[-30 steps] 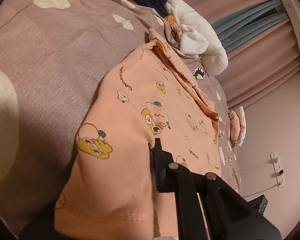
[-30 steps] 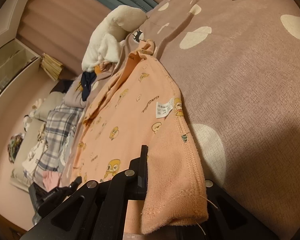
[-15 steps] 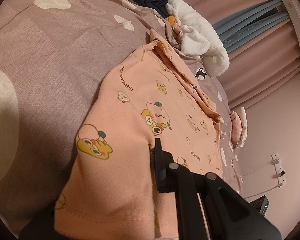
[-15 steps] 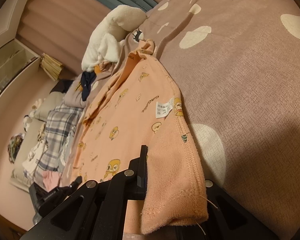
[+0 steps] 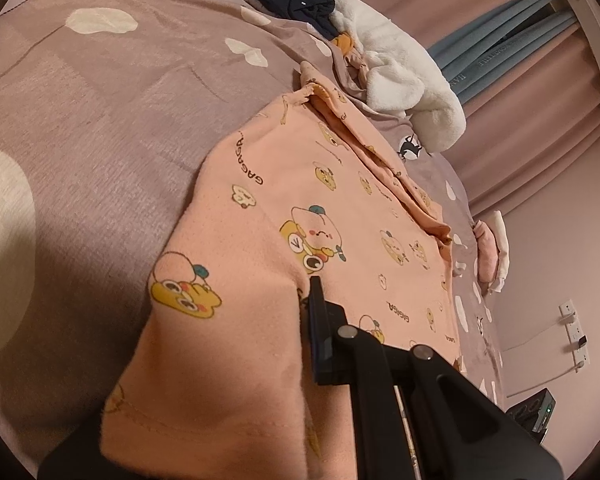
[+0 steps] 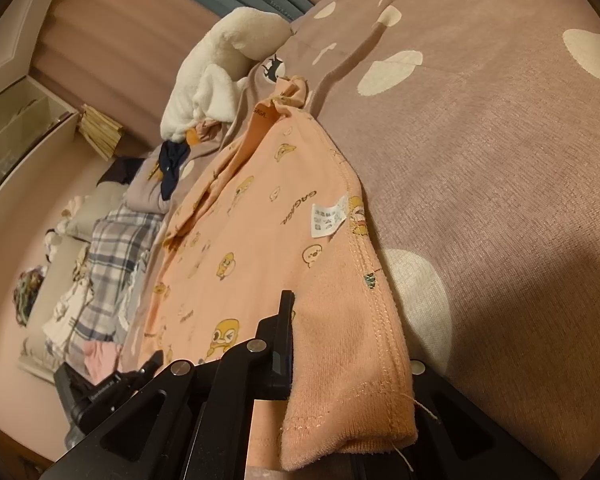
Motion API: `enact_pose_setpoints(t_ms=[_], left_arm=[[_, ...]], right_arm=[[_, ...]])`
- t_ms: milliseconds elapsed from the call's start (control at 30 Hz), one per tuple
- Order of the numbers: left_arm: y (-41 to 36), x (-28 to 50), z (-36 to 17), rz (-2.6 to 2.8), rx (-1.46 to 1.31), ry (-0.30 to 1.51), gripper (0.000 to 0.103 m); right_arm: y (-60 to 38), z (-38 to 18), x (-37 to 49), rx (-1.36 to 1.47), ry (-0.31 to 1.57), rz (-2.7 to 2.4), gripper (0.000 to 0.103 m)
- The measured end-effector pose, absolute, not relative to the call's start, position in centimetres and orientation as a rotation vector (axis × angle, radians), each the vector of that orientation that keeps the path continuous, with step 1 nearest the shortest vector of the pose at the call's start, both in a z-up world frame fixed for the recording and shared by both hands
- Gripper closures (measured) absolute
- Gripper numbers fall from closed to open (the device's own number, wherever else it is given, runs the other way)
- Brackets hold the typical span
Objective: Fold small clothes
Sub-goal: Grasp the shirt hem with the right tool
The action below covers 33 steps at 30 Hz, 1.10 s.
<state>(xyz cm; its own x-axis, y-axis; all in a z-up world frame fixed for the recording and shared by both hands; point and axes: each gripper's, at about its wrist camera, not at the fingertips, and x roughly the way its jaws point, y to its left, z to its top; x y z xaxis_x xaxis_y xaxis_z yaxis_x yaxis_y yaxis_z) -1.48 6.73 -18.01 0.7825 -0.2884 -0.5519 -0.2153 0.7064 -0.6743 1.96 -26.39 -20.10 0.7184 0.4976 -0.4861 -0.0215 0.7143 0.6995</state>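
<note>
A small peach garment printed with cartoon ducks [image 5: 332, 208] lies stretched along the mauve bedspread [image 5: 100, 112]. My left gripper [image 5: 300, 344] is shut on its near hem corner, and the cloth drapes over and hides one finger. In the right wrist view the same garment [image 6: 252, 232] shows its inner side with a white care label [image 6: 329, 216]. My right gripper [image 6: 300, 356] is shut on the other hem corner, with cloth hanging over the right finger. Both corners are held slightly above the bed.
A white fleece item [image 5: 404, 76] and a dark navy garment [image 5: 300, 2] lie at the garment's far end. A plaid cloth [image 6: 116, 240] and other clothes lie left in the right wrist view. Curtains [image 5: 540, 92] and a wall with sockets [image 5: 572, 332] stand beyond the bed.
</note>
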Motion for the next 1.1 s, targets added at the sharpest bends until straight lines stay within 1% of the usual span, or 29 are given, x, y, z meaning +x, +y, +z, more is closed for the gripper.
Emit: enact_pose_setpoints(t_ms=[833,967,1100], left_arm=[[6.5,-1.34,-17.81,-0.014,-0.821,0.686,0.095],[6.87,-1.29,-17.88,-0.029,-0.856,0.69,0.095],[6.58,-1.31,-17.7,-0.027,-0.833,0.695,0.095]], right_arm=[[-26.35,-20.02,1.92,0.718,0.726,0.326,0.103],[-26.26,-19.73,1.88,0.688,0.746,0.33,0.103],[-26.72,-19.83,2.0,0.71,0.765,0.35,0.103]])
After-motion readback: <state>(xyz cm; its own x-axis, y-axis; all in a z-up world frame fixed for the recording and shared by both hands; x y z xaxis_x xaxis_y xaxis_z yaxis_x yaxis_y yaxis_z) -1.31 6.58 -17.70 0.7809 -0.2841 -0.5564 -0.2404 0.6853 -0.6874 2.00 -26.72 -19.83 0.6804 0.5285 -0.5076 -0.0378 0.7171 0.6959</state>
